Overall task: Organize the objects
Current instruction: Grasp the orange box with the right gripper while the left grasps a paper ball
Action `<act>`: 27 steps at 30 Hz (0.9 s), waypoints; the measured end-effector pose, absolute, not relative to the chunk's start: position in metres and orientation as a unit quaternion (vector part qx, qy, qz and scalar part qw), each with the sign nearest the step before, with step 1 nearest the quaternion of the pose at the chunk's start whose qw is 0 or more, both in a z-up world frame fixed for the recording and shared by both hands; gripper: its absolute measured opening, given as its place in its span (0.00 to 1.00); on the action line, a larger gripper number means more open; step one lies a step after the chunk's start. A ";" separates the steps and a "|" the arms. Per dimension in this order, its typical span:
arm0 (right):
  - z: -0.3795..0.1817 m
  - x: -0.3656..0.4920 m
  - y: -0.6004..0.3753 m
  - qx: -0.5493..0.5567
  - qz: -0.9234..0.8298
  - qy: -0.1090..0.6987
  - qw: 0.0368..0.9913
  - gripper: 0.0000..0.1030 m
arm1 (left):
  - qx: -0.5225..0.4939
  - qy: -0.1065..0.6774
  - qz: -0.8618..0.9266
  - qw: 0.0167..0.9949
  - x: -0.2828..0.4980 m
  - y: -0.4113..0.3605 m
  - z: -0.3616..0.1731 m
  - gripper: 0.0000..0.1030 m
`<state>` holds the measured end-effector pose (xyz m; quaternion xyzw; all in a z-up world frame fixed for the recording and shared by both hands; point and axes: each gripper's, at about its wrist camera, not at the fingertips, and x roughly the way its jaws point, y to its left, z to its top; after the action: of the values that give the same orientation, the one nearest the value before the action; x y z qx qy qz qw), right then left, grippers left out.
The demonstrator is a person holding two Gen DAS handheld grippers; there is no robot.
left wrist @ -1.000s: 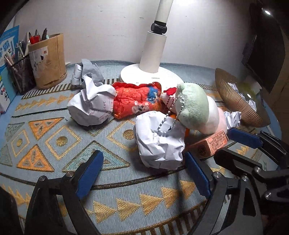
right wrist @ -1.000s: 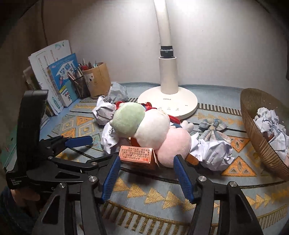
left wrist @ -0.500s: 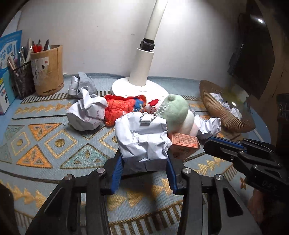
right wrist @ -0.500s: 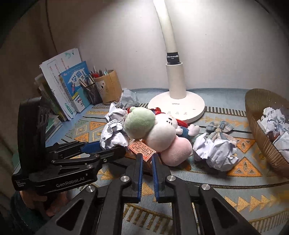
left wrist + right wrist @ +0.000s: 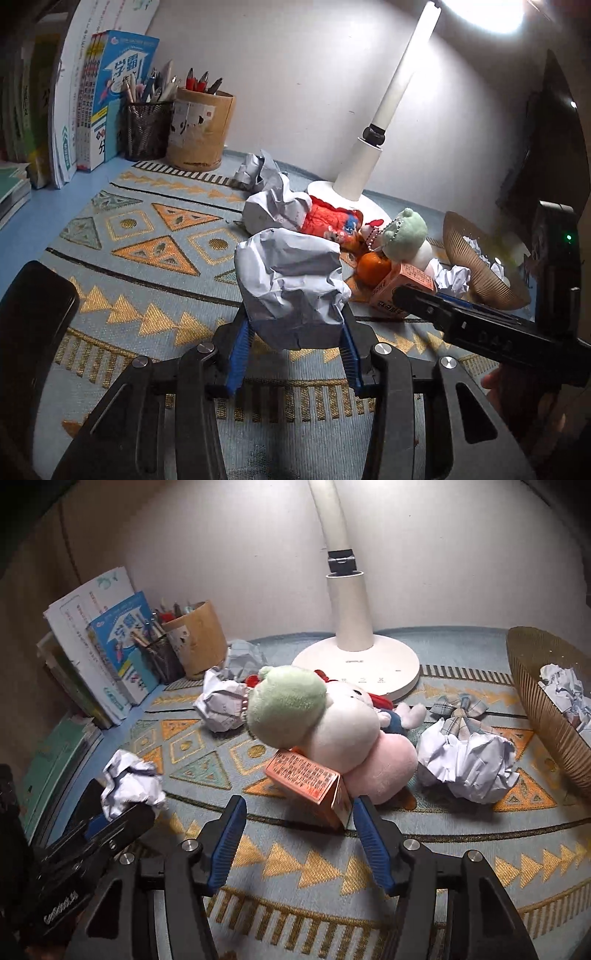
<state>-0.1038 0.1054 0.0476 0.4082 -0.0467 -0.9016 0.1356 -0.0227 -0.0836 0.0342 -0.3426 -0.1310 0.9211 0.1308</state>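
Observation:
My left gripper point(image 5: 293, 343) is shut on a crumpled white paper ball point(image 5: 291, 284), held above the patterned mat. The right wrist view shows that ball point(image 5: 129, 779) at the lower left. My right gripper point(image 5: 300, 808) is low over the mat and its jaws are opening. The near corner of an orange printed box point(image 5: 306, 775) lies between its fingers, and the pads do not press it. Against the box leans a green, white and pink plush toy point(image 5: 317, 716).
More paper balls point(image 5: 469, 768) point(image 5: 221, 705) lie on the mat, with a plaid bow point(image 5: 460, 707). A woven basket point(image 5: 546, 716) holding paper stands at the right. The lamp base point(image 5: 358, 664) is behind the toy. Pen holders point(image 5: 199, 129) and books point(image 5: 110, 96) line the back left.
The left gripper closed on the paper ball, lifted it and carried it left, away from the toy pile. The right gripper shut with nothing in it, then reopened around the orange box's corner.

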 end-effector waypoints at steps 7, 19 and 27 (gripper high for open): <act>0.036 -0.120 0.104 0.413 -0.900 -0.087 0.108 0.44 | -0.351 -0.153 0.913 0.137 -0.026 -0.089 0.028 0.39; 0.067 -0.011 0.183 0.450 -0.859 -0.117 0.212 0.43 | -0.358 -0.133 0.911 0.156 0.015 -0.047 0.036 0.39; 0.017 -0.005 0.232 0.569 -0.740 -0.268 0.239 0.44 | -0.348 -0.122 0.914 0.170 0.044 -0.009 0.032 0.39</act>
<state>-0.0053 0.2317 0.0166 0.5689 -0.2684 -0.7397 0.2390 0.0443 -0.0095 0.0315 -0.3482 -0.1219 0.9137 0.1704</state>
